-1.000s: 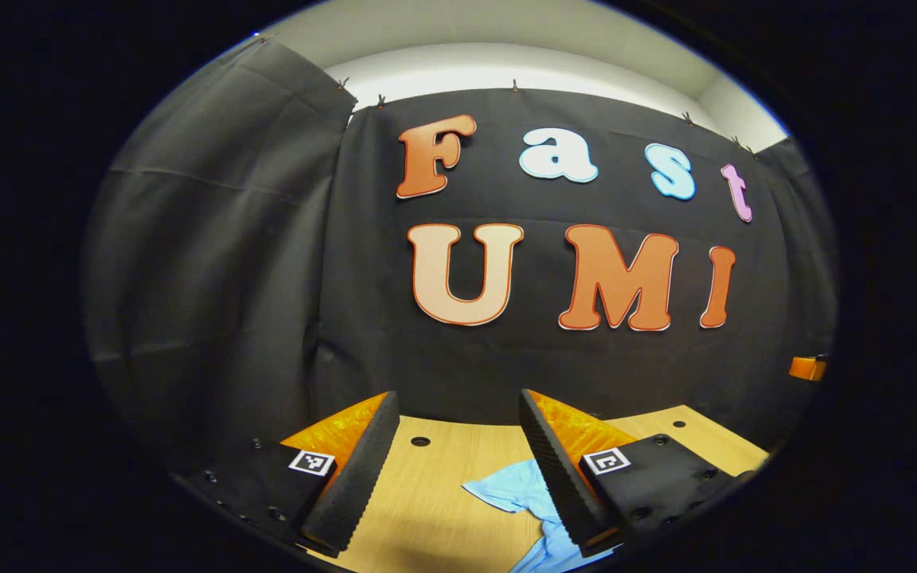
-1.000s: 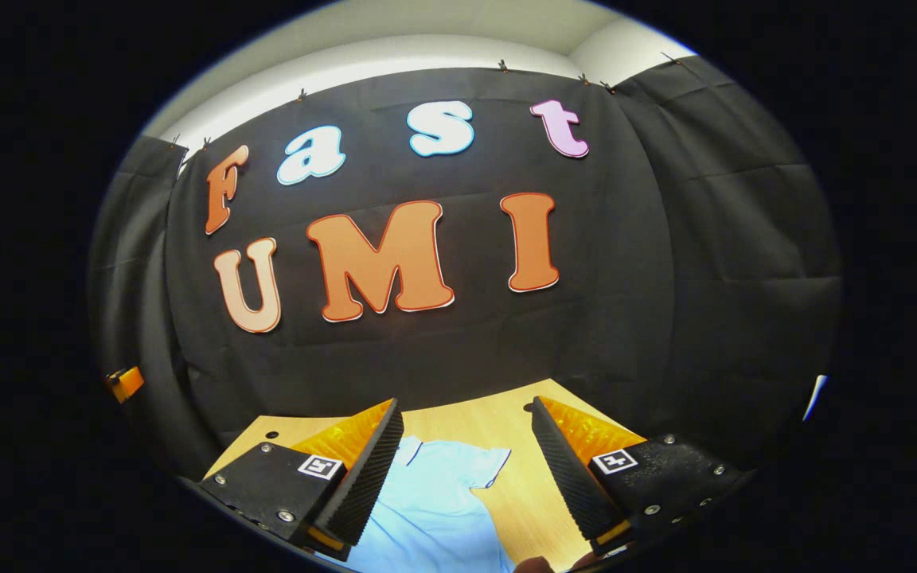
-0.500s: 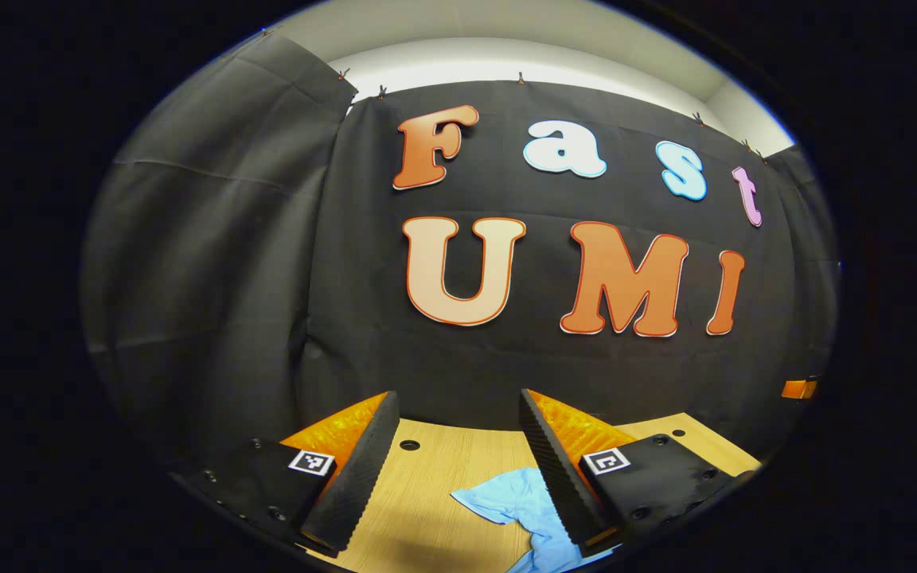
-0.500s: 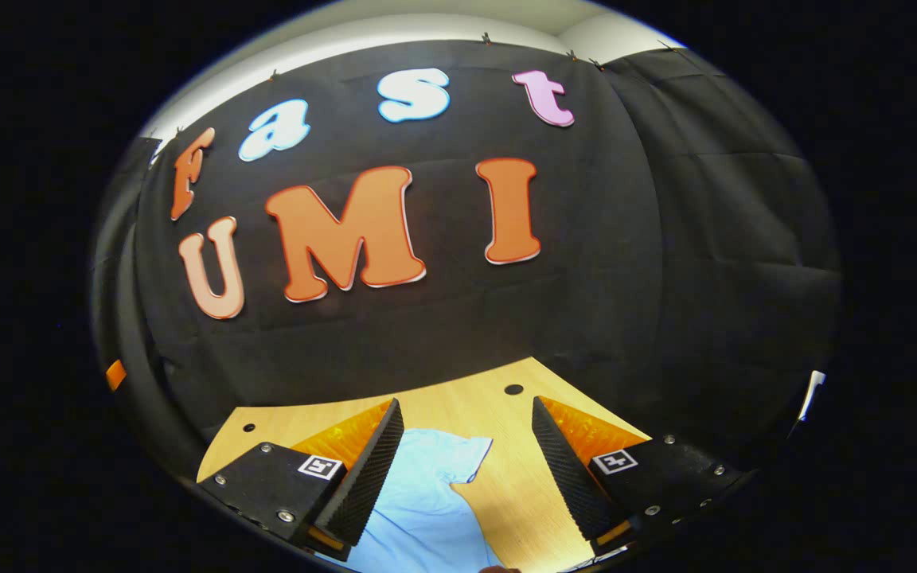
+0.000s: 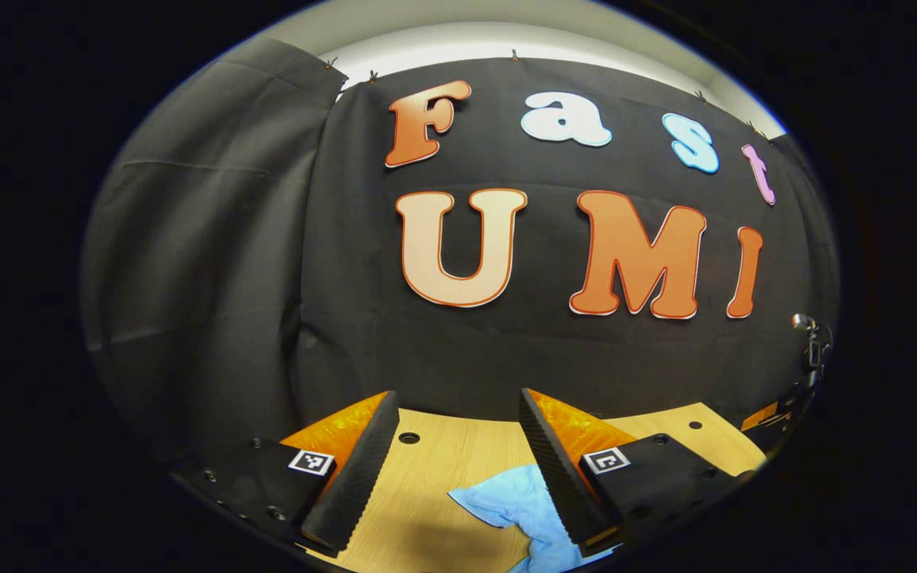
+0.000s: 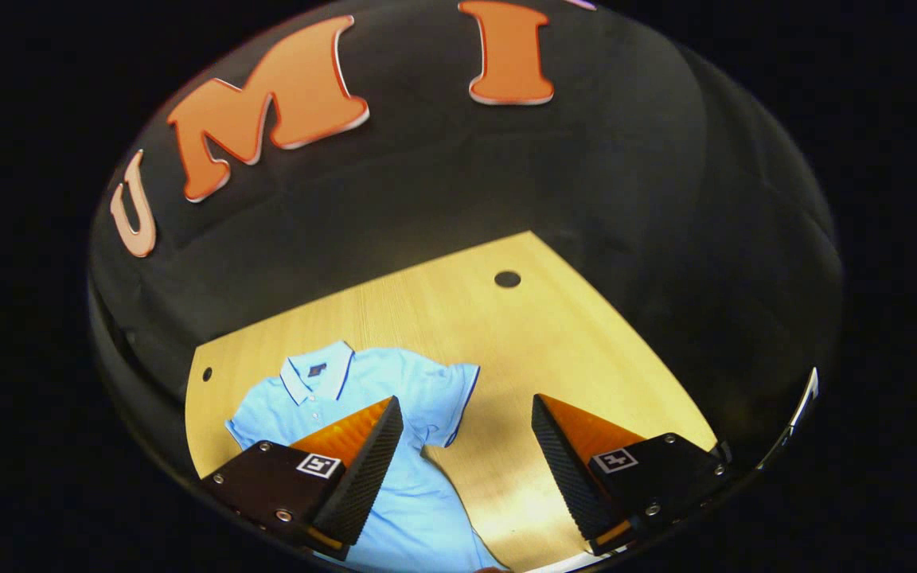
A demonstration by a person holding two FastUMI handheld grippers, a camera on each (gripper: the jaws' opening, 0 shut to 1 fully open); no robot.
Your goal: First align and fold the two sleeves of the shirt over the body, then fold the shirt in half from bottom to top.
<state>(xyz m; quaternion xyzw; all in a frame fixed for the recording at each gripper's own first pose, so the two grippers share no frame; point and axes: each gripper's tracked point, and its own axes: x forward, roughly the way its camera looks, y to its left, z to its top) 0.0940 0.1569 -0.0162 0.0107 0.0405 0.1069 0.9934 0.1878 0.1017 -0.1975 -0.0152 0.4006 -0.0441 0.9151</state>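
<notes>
A light blue polo shirt (image 6: 419, 485) with dark trim lies flat on the wooden table (image 6: 506, 334), collar toward the wall, both short sleeves spread out. In the right gripper view my right gripper (image 6: 466, 406) hangs open above it, near the shirt's right sleeve (image 6: 454, 394), touching nothing. In the left gripper view my left gripper (image 5: 458, 398) is open above the table, and a rumpled sleeve of the shirt (image 5: 518, 505) lies below, partly hidden by the right-hand finger (image 5: 558, 469).
The black cloth wall rises right behind the table's far edge. Round holes (image 6: 507, 278) sit in the tabletop near its back corners. Bare wood lies to the right of the shirt. A small stand (image 5: 813, 342) shows at the far right of the left gripper view.
My right gripper has tipped down sharply, bringing the whole upper shirt and more of the table into view. The left gripper has shifted only slightly. Both stayed open.
</notes>
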